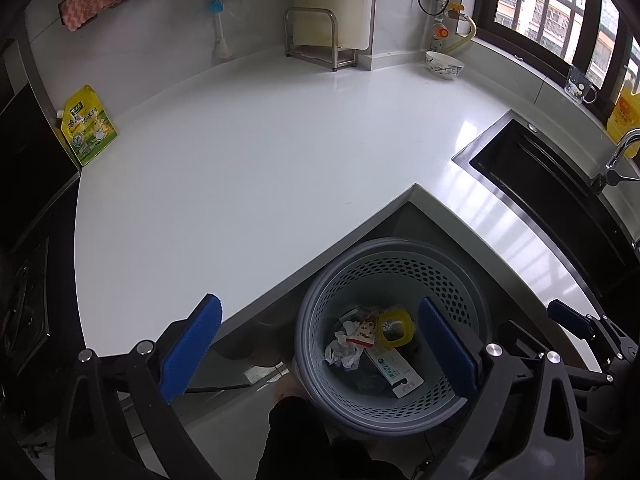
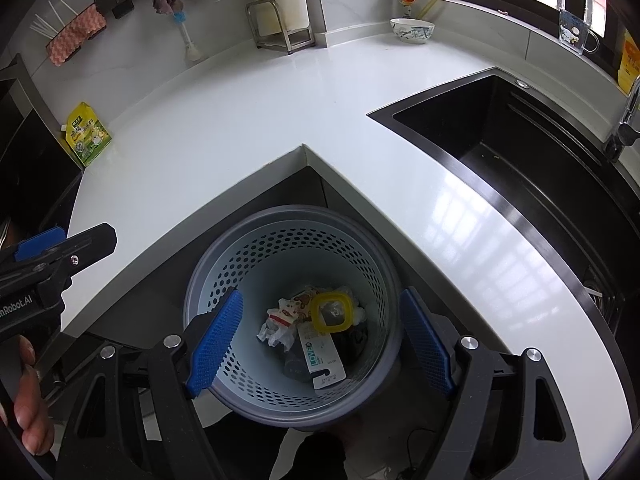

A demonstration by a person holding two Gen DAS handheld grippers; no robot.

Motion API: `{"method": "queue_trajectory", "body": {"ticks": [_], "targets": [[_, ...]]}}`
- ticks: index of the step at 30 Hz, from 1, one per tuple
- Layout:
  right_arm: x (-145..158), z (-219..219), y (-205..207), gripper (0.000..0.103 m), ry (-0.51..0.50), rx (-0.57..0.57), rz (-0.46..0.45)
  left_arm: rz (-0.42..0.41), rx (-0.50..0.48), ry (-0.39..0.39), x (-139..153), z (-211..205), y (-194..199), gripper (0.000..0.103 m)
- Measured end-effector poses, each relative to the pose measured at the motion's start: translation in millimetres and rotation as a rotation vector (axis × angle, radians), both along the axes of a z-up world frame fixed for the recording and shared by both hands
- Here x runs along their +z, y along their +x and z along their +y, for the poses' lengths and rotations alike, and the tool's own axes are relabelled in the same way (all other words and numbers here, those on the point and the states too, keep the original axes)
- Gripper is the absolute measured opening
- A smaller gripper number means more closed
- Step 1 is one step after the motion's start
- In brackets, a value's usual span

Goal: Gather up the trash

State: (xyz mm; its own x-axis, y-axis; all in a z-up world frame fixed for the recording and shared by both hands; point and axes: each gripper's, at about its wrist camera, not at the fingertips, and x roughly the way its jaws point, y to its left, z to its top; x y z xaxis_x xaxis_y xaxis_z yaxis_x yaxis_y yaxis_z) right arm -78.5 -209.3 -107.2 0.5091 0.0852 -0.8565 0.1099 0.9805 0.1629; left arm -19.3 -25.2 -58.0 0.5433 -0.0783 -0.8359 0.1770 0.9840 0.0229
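— While both grippers are hanging over the inside corner of the counter, how many bins is the person working with?

— One perforated grey waste basket, sitting on the floor below the counter edge. Four visible pieces are lying in its bottom: one crumpled white tissue, one printed wrapper, one yellow ring-shaped lid, one white carton.

— And the grippers?

— The left gripper is tilting down with its two blue pads spread wide, pinching nothing. The right gripper is pointing straight into the basket, its pads likewise apart and gripping nothing.

— Anything else counted?

— One yellow pouch, one bowl, one sink.
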Motion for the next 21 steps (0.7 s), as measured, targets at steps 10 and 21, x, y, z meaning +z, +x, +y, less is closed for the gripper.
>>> {"method": "queue_trajectory", "body": {"ticks": [10, 21], "targets": [[0.4, 0.1, -0.2, 0.077, -0.001, -0.005, 0.001, -0.001, -0.003, 0.004, 0.9, -0.4, -0.2, 0.097], [-1.5, -1.2, 1.0, 0.077, 0.0, -0.003, 0.007, -0.007, -0.006, 0.022, 1.8, -0.5, 0.3, 0.097]]}}
